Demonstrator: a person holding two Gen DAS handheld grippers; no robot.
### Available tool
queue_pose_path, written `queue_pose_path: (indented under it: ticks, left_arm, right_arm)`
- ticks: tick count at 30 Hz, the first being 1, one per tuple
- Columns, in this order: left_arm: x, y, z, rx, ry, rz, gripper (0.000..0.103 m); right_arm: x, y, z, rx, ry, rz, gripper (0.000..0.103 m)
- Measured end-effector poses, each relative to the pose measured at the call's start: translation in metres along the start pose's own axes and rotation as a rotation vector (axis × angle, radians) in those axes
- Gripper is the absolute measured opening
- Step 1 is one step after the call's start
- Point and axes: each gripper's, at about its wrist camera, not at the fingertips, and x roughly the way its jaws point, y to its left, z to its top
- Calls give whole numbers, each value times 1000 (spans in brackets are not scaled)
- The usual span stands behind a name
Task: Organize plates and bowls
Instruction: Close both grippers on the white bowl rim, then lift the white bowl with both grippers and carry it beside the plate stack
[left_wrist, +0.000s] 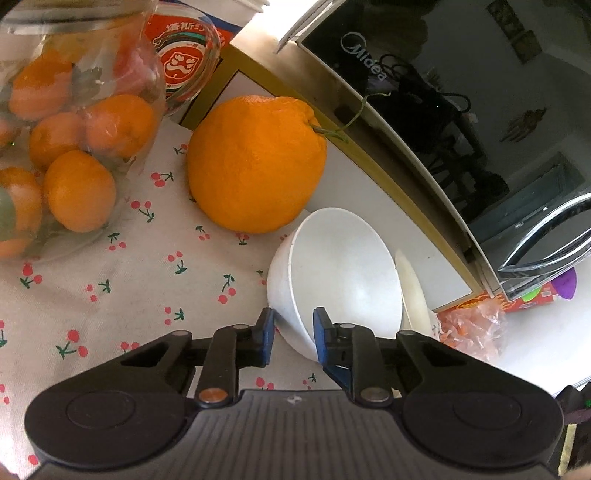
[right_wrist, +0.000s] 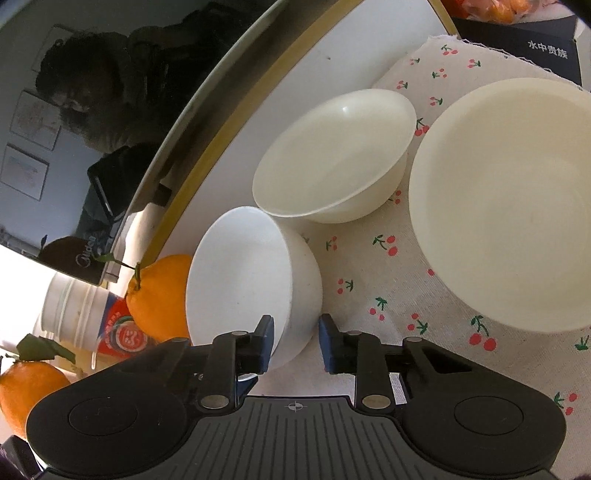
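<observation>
Both sets of jaws clamped on the white bowl's (right_wrist: 255, 280) rim, left gripper (left_wrist: 293, 334) and right gripper (right_wrist: 295, 338) on opposite sides. Beside that bowl, a big orange (left_wrist: 255, 162); behind it, a cream bowl (right_wrist: 332, 155) on the cherry-print cloth (right_wrist: 369, 280) over the counter; farther right, a large cream bowl (right_wrist: 509, 199).

Bare cherry-print cloth (left_wrist: 122, 288) lies open left of the white bowl (left_wrist: 343, 273); the large orange (left_wrist: 255, 162), microwave (left_wrist: 461, 122) (close behind) and cream bowl (right_wrist: 332, 158) hem it in.
</observation>
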Motion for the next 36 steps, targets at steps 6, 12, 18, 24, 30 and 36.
queue_pose_path:
  ticks: [6, 12, 18, 24, 30, 36]
  left_arm:
    - [-1, -4, -2, -6, 12, 14, 20]
    - [-12, -10, 0, 20, 20, 23, 19]
    - [-26, -20, -2, 64, 39, 35, 19]
    - [-43, -36, -13, 126, 70, 32, 19]
    - [-57, -54, -29, 154, 114, -11, 20]
    - [-70, -76, -48, 229, 155, -47, 20]
  right_arm:
    - [-5, 7, -1, -24, -2, -6, 26]
    - [-15, 16, -3, -45, 9, -18, 26]
    - [-33, 24, -7, -67, 21, -34, 26]
    - [-61, 24, -9, -47, 24, -51, 26]
    - [-97, 19, -10, -19, 9, -82, 26]
    - [-137, 8, -17, -16, -20, -120, 26]
